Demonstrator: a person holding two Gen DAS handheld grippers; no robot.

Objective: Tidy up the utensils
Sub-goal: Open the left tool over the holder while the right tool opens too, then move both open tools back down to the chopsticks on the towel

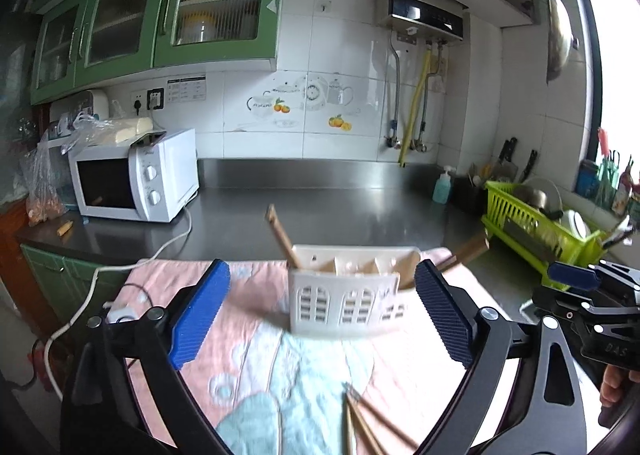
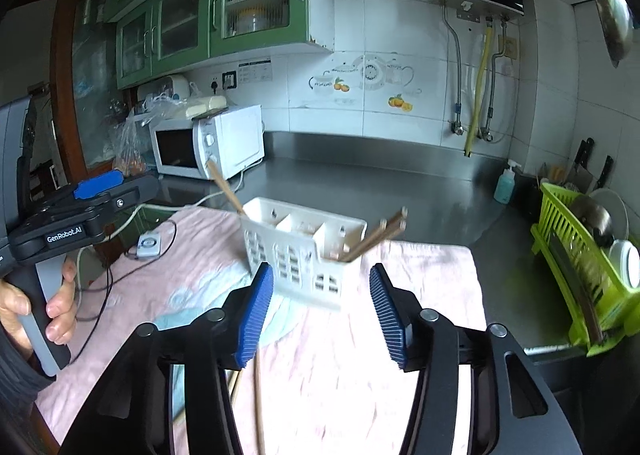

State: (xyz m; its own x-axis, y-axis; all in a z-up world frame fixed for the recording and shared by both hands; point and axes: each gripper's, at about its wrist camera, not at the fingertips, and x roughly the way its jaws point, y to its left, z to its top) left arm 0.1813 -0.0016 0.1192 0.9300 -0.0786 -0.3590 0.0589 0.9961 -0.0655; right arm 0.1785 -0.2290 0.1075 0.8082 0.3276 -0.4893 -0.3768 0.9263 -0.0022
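Two grippers hang over a pink and blue cloth (image 1: pixel 256 335) spread on the steel counter (image 1: pixel 340 211), both empty with jaws parted: the left gripper (image 1: pixel 322 315), filling the lower half of its own view, stands wide, and the right gripper (image 2: pixel 321 315), low in its view, stands apart more narrowly. At centre frame in both views sits the white utensil holder (image 1: pixel 344 303) with arched cut-outs and several compartments; wooden chopsticks lean out of its left end (image 1: pixel 282 235) and its right end (image 2: pixel 374 237). More chopsticks (image 1: pixel 360 419) lie loose on the cloth at the bottom of the left view, near the fingers. Judging from this, sorting is partly done and the step in hand looks like a return for the loose sticks; the next move would call for lowering one gripper, closing across a stick's shaft, and tilting it upright into a compartment. Readable writing: "GenRobot.AI" on the left gripper's body at the left edge of the right view; the microwave's (image 1: pixel 136 179) badge is too blurred to read.
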